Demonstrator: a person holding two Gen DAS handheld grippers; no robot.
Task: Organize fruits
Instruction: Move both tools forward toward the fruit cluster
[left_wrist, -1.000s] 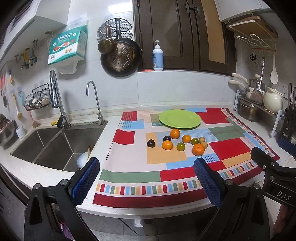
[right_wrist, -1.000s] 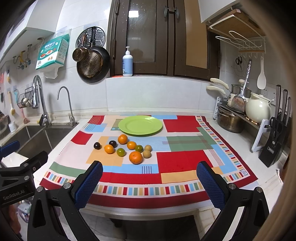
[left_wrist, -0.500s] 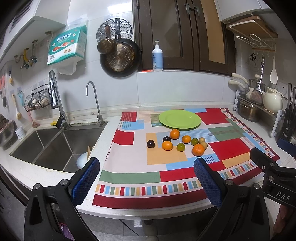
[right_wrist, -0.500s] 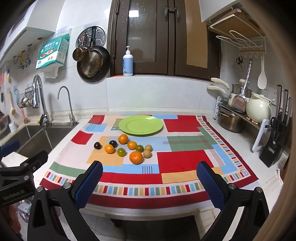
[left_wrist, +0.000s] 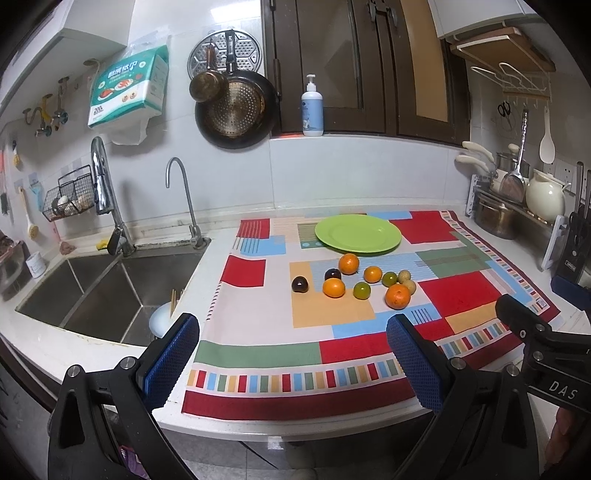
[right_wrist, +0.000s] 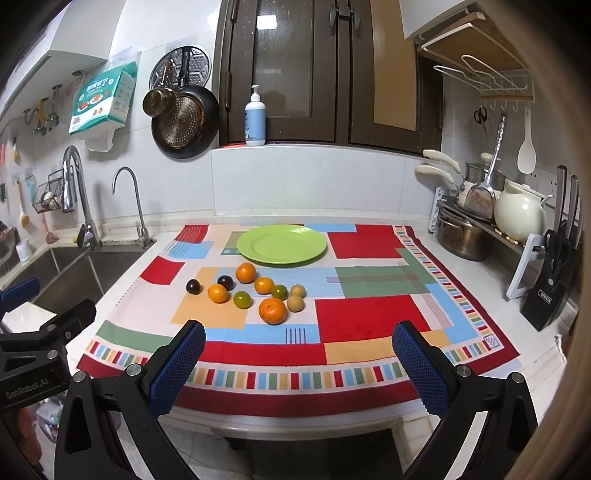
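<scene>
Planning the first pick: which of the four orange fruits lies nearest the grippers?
The biggest orange, at the front of the cluster beside the two tan fruits; the other three oranges sit farther back toward the green plate.

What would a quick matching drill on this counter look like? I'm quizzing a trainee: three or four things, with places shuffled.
Things:
1. green plate
2. largest orange
3. pump bottle
4. knife block

Places:
A. on the ledge below the dark cabinet doors
B. nearest the cloth's front edge among the fruits
C. behind the fruit cluster, on the cloth
D. off the cloth, at the counter's right end

Pairs: 1-C, 2-B, 3-A, 4-D
</scene>
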